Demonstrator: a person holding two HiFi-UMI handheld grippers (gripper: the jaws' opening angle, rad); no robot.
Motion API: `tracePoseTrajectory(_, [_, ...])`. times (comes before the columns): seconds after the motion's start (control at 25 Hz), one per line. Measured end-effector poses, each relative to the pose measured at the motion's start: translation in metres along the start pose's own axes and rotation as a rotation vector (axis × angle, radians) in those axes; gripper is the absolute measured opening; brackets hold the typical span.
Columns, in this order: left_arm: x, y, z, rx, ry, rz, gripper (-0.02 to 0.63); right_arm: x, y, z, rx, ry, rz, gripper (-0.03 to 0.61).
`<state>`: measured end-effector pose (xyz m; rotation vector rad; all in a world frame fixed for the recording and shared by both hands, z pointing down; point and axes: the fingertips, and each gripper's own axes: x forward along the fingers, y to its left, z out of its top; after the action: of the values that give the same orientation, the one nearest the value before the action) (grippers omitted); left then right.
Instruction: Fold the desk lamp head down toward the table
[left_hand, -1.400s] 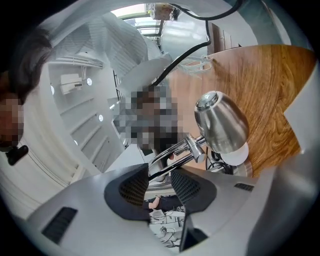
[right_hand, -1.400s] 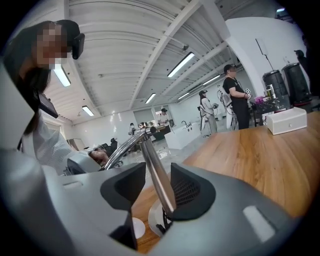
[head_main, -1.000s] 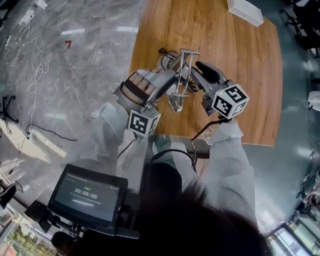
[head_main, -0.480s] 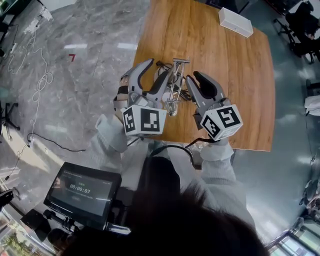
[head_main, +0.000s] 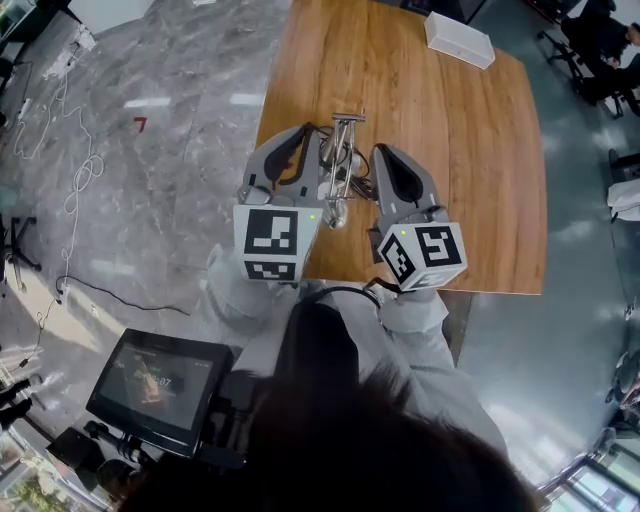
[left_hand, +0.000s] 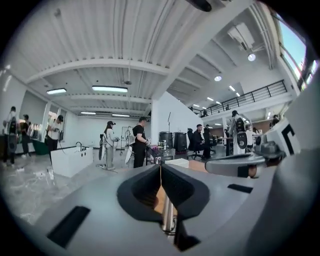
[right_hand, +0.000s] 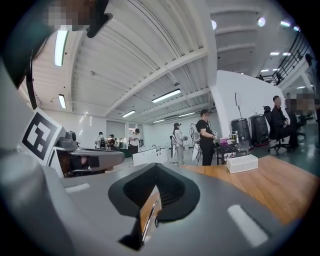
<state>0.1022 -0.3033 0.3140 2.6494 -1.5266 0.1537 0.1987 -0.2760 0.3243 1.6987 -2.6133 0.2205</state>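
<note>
Head view looked steeply down past the person's hair to a dark screen (head_main: 160, 385) at lower left and two pale sleeves that reached forward. Just beyond them came the marker cubes, then the left gripper (head_main: 305, 135) and the right gripper (head_main: 384, 152), side by side over the near edge of the table (head_main: 450, 150). The lamp (head_main: 342, 165) stood between the two, close to both and held by neither, its thin metal frame upright and its head (head_main: 335, 213) hanging toward the table edge. How far the head was already folded could not be told from above. Left gripper view showed that gripper's jaws closing, the tips all but together with nothing between them. Only a bright rod of the lamp showed below, through the hollow behind the tips. Right gripper view showed its jaws fully together and likewise empty, with a sliver of chrome under them. Farther off, a white box (head_main: 459, 40) lay at the table's far end, and people stood about the hall beyond. By my reading the fold itself was not in hand, since both grippers sat level, raised above the lamp and off it. The next move would call for opening the jaws again and lowering them. One gripper would steady the frame while the other took the head and eased it down.
</note>
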Motion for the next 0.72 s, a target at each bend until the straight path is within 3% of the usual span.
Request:
tracePoseTrajectory(0.2, [-0.003, 0.004, 0.001, -0.068, 0.006, 0.015, 0.002, -0.002, 0.0, 0.004, -0.003, -0.008, -0.029, 0.002])
tracePoseTrajectory(0.44, [-0.006, 0.007, 0.009, -0.01, -0.023, 0.047, 0.002, -0.002, 0.003, 0.006, -0.002, -0.006, -0.008, 0.0])
tracePoseTrajectory(0.72, [-0.009, 0.006, 0.012, -0.054, -0.034, 0.028, 0.0, 0.0, 0.01, 0.001, 0.0, 0.012, 0.035, -0.001])
